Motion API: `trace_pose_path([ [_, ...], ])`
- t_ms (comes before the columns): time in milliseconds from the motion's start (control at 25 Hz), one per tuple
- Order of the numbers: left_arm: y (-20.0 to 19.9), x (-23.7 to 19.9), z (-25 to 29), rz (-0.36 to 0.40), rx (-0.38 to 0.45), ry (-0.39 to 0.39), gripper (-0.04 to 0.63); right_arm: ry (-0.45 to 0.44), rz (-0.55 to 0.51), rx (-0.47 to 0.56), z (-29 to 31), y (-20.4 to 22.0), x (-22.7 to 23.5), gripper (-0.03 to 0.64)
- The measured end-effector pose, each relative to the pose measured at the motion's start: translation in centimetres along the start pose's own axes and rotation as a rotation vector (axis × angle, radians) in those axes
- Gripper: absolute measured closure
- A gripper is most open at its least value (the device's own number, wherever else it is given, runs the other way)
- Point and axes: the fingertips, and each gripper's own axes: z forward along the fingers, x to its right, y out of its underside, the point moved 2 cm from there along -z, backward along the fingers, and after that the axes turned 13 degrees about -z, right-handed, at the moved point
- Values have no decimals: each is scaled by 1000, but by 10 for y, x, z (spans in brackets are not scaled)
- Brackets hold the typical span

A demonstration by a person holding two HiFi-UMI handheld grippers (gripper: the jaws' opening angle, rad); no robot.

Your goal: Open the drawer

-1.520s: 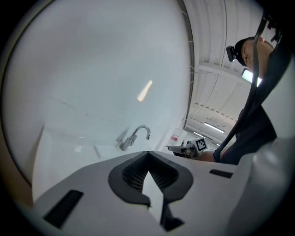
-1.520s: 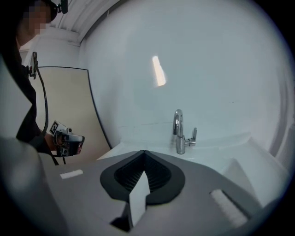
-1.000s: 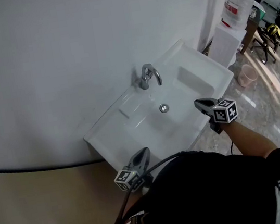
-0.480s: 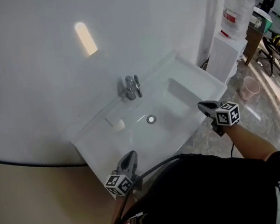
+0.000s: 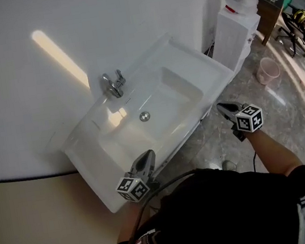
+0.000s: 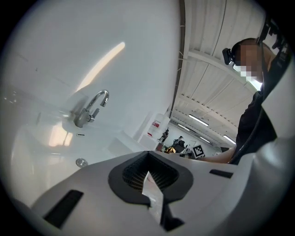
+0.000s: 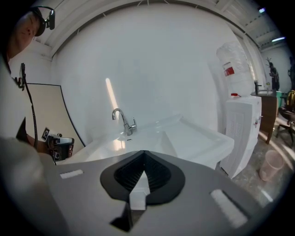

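A white washbasin (image 5: 86,155) with a chrome tap (image 5: 113,84) stands against the white wall. The cabinet front below its rim is hidden from above, so no drawer shows. My left gripper (image 5: 146,159) is shut and empty, level with the basin's front edge near its left end. From the left gripper view the tap (image 6: 90,108) and drain (image 6: 81,162) lie just beyond the shut gripper (image 6: 148,177). My right gripper (image 5: 224,109) is shut with nothing in it, over the floor just off the basin's front right. In its own view the gripper (image 7: 140,182) points at the basin (image 7: 193,138).
A white water dispenser (image 5: 233,28) with a bottle on top stands right of the basin. A pink bucket (image 5: 269,70) sits on the marble floor (image 5: 291,125) beyond it. A beige panel (image 5: 32,235) leans at the left. Chairs and clutter fill the far right.
Both grippers have drawn back from over the basin to its front edge. The right one has sunk and is now over the floor. The head view has swung, so the basin sits further left.
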Motion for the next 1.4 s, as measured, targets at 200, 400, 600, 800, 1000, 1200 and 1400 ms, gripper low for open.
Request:
trace_pose_path([
  [200, 47, 9, 42, -18, -97, 23, 595, 29, 12, 4, -8, 35, 32, 615],
  [400, 100, 9, 85, -12, -178, 54, 595, 20, -22, -16, -1, 74, 51, 615],
  [600, 151, 13, 124, 14, -241, 76, 595, -21, -41, -42, 11, 109, 60, 615],
  [800, 195, -1, 152, -1, -277, 44, 595, -63, -59, -48, 30, 145, 72, 615],
  [1000, 242, -32, 173, -31, -292, -6, 595, -86, -65, -33, 51, 194, 86, 615],
  [1200, 285, -73, 199, -49, -300, -62, 595, -84, -67, -33, 80, 247, 108, 615],
  [1400, 320, -109, 233, -131, -270, -92, 595, -82, -65, -27, 102, 290, 120, 614],
])
